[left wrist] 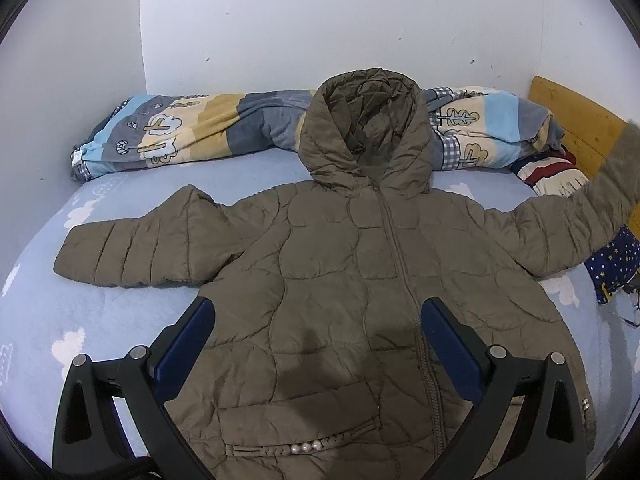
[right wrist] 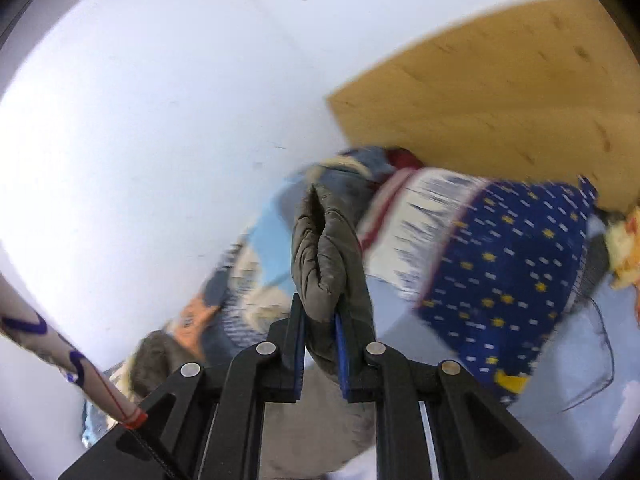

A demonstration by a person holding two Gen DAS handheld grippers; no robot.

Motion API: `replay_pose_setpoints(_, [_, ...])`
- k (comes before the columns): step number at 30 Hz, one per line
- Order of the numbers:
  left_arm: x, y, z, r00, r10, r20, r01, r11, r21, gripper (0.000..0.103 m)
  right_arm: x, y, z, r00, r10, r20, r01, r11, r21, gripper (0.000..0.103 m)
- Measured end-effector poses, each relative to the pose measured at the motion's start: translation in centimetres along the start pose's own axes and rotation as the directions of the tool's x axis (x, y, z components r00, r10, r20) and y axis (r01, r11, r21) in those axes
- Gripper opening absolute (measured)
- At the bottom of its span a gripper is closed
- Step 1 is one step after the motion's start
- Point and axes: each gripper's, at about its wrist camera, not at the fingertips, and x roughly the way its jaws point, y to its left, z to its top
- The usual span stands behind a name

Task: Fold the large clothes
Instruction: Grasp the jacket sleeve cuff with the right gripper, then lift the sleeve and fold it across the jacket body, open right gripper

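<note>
An olive-brown quilted hooded jacket [left wrist: 340,264] lies front up and zipped on the pale blue bed sheet [left wrist: 48,312], hood toward the wall. Its left sleeve [left wrist: 132,252] rests flat on the sheet. Its right sleeve [left wrist: 592,208] rises off the bed toward the right edge, blurred. My left gripper [left wrist: 318,312] hovers open over the jacket's lower front, nothing between its fingers. In the right wrist view my right gripper [right wrist: 320,312] is shut on the sleeve cuff [right wrist: 324,248], which bulges up between the blue pads, lifted above the bed.
A rolled patterned quilt [left wrist: 192,132] lies along the white wall behind the hood. A wooden headboard [right wrist: 500,88] stands at the right, with a striped cloth [left wrist: 552,172] and a dark blue starred cloth [right wrist: 512,264] beside it. Another yellow item [right wrist: 624,248] sits far right.
</note>
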Motion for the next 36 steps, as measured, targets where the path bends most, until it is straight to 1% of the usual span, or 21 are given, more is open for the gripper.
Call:
replay_pose_setpoints(4, [-0.2, 0.0, 0.0, 1.000, 0.001, 0.003, -0.001, 1.000, 0.004, 0.103, -1.6, 6.0, -0.9, 0.996, 0.090, 0.004, -0.090, 0.993, -0.076, 0.014])
replay_pose_setpoints(7, [-0.5, 0.3, 0.1, 1.000, -0.004, 0.010, 0.004, 1.000, 0.002, 0.103, -2.4, 9.0, -1.8, 0.989, 0.144, -0.012, -0.145, 0.984, -0.108, 0.014])
replay_pose_setpoints(11, [-1.0, 0.6, 0.2, 1.000, 0.005, 0.024, -0.005, 1.000, 0.001, 0.103, -2.3, 10.9, -2.7, 0.985, 0.168, -0.029, -0.170, 0.978, -0.123, 0.014])
replay_pose_setpoints(18, [-1.2, 1.7, 0.4, 1.000, 0.018, 0.024, -0.017, 0.999, -0.029, 0.102, -1.6, 13.3, -4.1, 0.975, 0.211, -0.067, -0.218, 0.967, -0.133, 0.014])
replay_pose_setpoints(21, [-1.1, 2.2, 0.4, 0.999, 0.027, 0.021, -0.026, 0.999, -0.037, 0.103, -0.7, 15.0, -5.3, 0.968, 0.232, -0.095, -0.244, 0.959, -0.145, 0.014])
replay_pose_setpoints(25, [-1.1, 2.6, 0.4, 0.999, 0.035, 0.019, -0.035, 0.998, -0.043, 0.103, 0.9, 17.6, -7.6, 0.956, 0.251, -0.153, -0.276, 0.946, -0.169, 0.014])
replay_pose_setpoints(30, [-0.8, 3.0, 0.4, 0.999, 0.041, 0.010, -0.040, 0.997, -0.060, 0.103, 2.4, 20.9, -10.9, 0.932, 0.284, -0.225, -0.330, 0.922, -0.204, 0.014])
replay_pose_setpoints(32, [-0.7, 3.4, 0.5, 0.999, 0.041, 0.007, -0.040, 0.997, -0.070, 0.103, 3.1, 22.6, -12.7, 0.914, 0.304, -0.269, -0.364, 0.908, -0.208, 0.014])
replay_pose_setpoints(35, [-0.5, 3.7, 0.3, 0.999, 0.048, 0.001, -0.047, 0.996, -0.078, 0.102, 4.5, 25.0, -15.7, 0.891, 0.313, -0.328, -0.396, 0.889, -0.229, 0.014])
replay_pose_setpoints(36, [-0.3, 3.9, 0.3, 0.998, 0.056, -0.004, -0.056, 0.995, -0.080, 0.102, 5.1, 25.7, -16.9, 0.879, 0.315, -0.357, -0.410, 0.882, -0.233, 0.014])
